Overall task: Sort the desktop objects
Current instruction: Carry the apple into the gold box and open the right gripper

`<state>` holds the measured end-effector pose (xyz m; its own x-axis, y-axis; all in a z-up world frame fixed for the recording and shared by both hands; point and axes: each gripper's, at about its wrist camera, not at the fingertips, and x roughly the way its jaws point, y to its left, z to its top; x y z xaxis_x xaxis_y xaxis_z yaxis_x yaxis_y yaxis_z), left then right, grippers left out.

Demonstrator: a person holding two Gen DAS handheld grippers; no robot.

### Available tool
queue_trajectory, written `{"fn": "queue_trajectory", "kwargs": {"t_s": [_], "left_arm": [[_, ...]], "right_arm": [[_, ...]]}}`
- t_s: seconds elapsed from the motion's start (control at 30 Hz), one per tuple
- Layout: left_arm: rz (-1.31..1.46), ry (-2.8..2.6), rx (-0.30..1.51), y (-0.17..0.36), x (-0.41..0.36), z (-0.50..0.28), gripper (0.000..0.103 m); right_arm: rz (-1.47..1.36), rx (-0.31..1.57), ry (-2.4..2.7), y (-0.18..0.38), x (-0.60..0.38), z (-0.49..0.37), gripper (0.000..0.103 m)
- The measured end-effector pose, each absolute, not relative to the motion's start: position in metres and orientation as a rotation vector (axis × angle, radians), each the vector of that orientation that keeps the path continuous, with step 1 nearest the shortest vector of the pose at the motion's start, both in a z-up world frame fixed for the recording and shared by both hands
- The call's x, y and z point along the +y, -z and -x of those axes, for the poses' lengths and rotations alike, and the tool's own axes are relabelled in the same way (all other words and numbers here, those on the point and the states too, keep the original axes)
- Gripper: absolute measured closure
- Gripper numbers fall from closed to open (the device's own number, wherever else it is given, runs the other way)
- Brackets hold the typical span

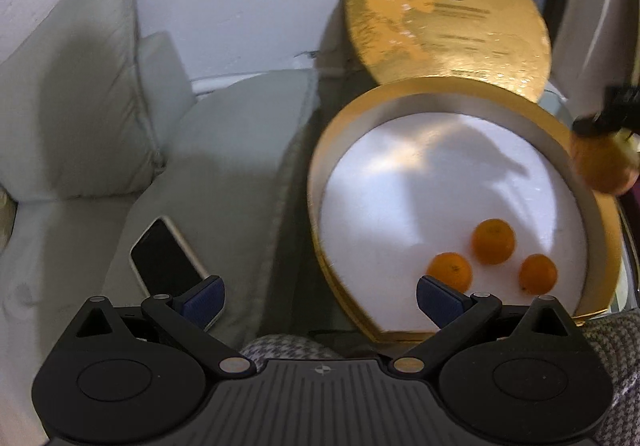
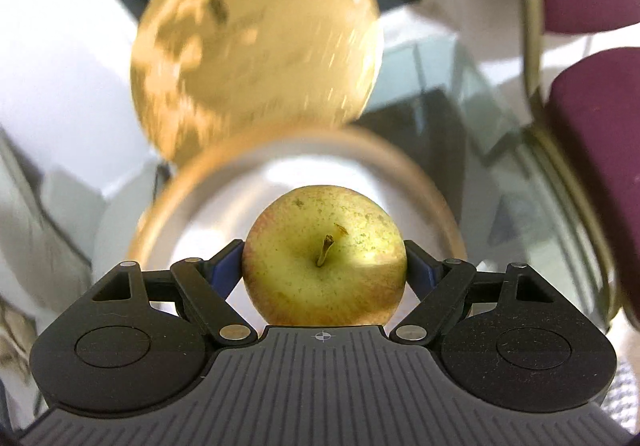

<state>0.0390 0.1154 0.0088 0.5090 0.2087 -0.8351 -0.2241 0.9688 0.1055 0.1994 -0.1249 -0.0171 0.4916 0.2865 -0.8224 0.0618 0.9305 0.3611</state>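
While the right gripper [image 2: 325,264] carries an apple [image 2: 325,256] clamped between its blue pads, stem end facing the camera, the step in hand reads as delivery of that fruit to the round gold box [image 1: 592,221]. Box: open, gold outer wall, white floor; its far rim shows beyond the apple in the right wrist view, so the fruit appears to hang at or just above the near edge. Contents: three oranges [image 1: 493,241], grouped close together on the near part of the floor, apart from one another or barely touching; blur prevents certainty. Lid [image 1: 448,17]: gold disc, standing tilted behind the box's far rim. Left gripper [image 1: 320,296]: jaws wide apart, holding nothing, hovering low at the near left of the box. Apple again, from the left wrist view: an orange-gold blur [image 1: 600,165] at the right rim, under a dark gripper. Other items: a phone [image 1: 168,258] lying face up on a grey cushion [image 1: 224,165] to the left of the box, well apart from it; purple chair [image 2: 592,165] to the right. Judged next move: bring the apple over bare white floor on the far side, clear of the oranges, lower until it rests, then part the jaws gently so the fruit does not roll against the others.
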Motion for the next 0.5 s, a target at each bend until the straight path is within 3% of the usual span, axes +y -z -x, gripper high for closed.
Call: {"fn": "queue_trajectory", "kwargs": {"t_s": [0.23, 0.5], "left_arm": [[0.057, -0.294, 1.042, 0.005, 0.137, -0.039, 0.001], [0.081, -0.306, 1.073, 0.015, 0.145, -0.043, 0.001]], "right_arm": [[-0.273, 1.159, -0.095, 0.064, -0.094, -0.211, 0.020], [-0.238, 1.184, -0.070, 0.081, -0.086, -0.218, 0.020]]}}
